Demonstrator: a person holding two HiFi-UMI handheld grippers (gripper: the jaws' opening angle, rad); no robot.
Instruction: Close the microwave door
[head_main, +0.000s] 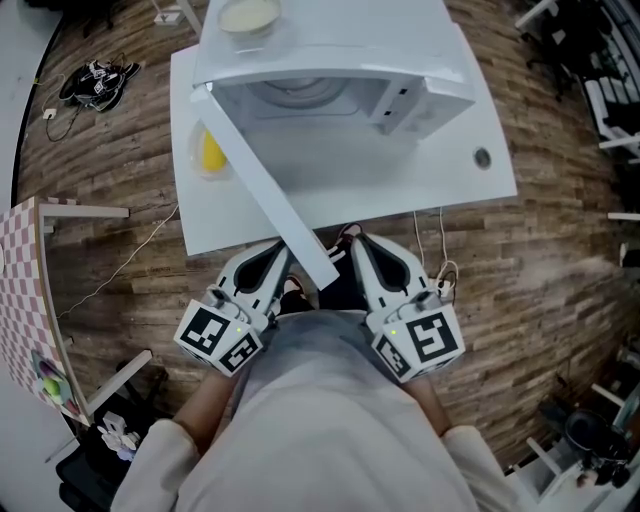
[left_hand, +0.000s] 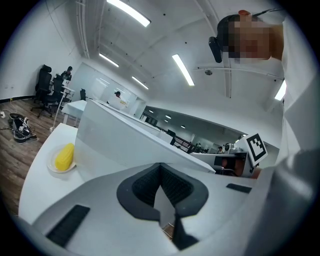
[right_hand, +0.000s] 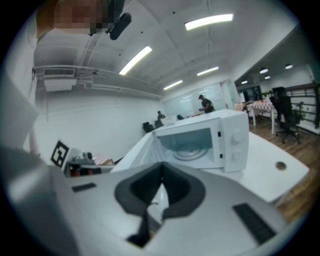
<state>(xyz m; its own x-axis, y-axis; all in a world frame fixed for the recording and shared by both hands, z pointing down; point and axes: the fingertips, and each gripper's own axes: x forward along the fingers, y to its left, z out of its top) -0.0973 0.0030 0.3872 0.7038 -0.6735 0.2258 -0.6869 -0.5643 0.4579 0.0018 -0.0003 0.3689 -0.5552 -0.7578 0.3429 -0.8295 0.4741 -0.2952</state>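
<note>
Judging by the door (head_main: 262, 185) standing wide open from the microwave (head_main: 340, 90) toward me, I'd push its free edge steadily with my left gripper (head_main: 283, 250), both it and the right gripper (head_main: 356, 242) pinched together, empty.

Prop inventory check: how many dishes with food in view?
2: plate with yellow food on the table left of the microwave; dish apparently atop it. Door may hide more.

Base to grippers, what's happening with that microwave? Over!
Both shut, empty: left gripper, right gripper. Microwave door wide open, free end between them. Corn sits outside the door; nothing seen blocking.
</note>
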